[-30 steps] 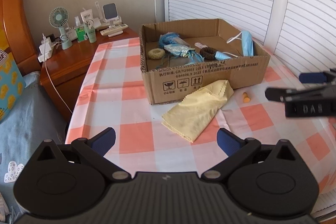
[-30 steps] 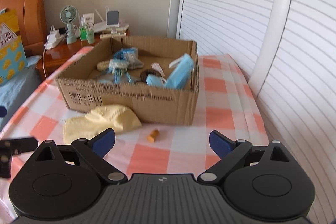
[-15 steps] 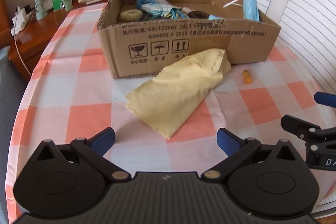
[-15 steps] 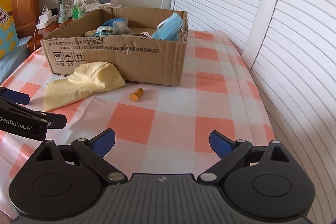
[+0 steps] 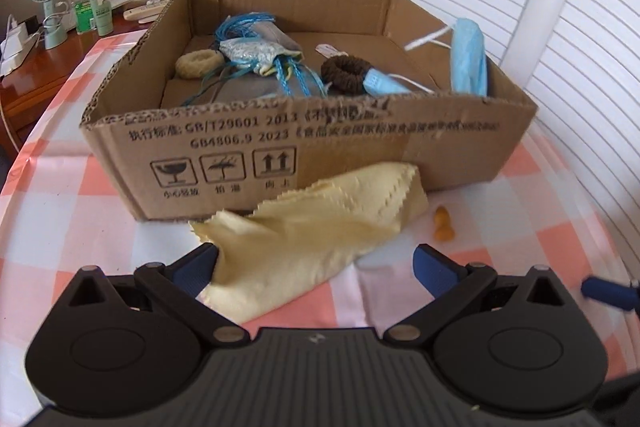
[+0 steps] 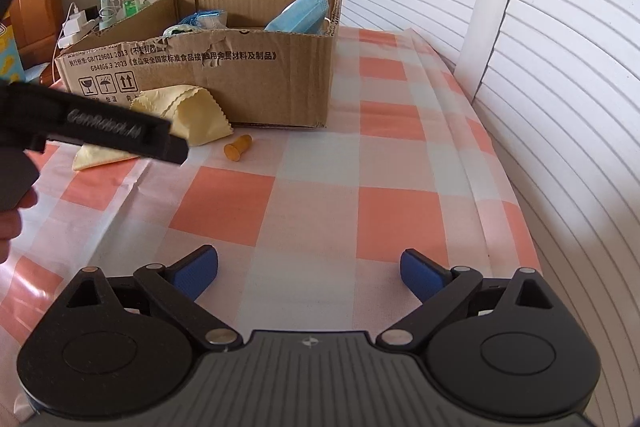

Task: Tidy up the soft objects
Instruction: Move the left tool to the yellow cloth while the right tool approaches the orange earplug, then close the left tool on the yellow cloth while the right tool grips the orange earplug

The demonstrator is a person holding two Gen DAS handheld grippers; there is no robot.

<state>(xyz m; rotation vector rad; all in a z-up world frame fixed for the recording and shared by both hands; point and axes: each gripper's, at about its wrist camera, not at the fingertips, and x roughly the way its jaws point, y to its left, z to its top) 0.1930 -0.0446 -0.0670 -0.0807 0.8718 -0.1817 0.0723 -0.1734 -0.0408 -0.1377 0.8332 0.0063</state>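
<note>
Left gripper [image 5: 316, 261] moved onto yellow cloth [image 5: 308, 239], jaws spread wide

Left claw [image 5: 316, 263], right claw [image 6: 308, 273] agape.

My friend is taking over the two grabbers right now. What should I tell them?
Left gripper: open, low over the near end of the yellow cloth; its left finger touches the cloth's edge, nothing gripped.
Right gripper: open, empty, over bare checked tablecloth.
Cloth lies on the table against the front of the cardboard box. Orange earplug lies beside it, to the right.
Done: face mask, brown hair tie and other soft bits already in the box.
Left: cloth and earplug probably go in next.
</note>
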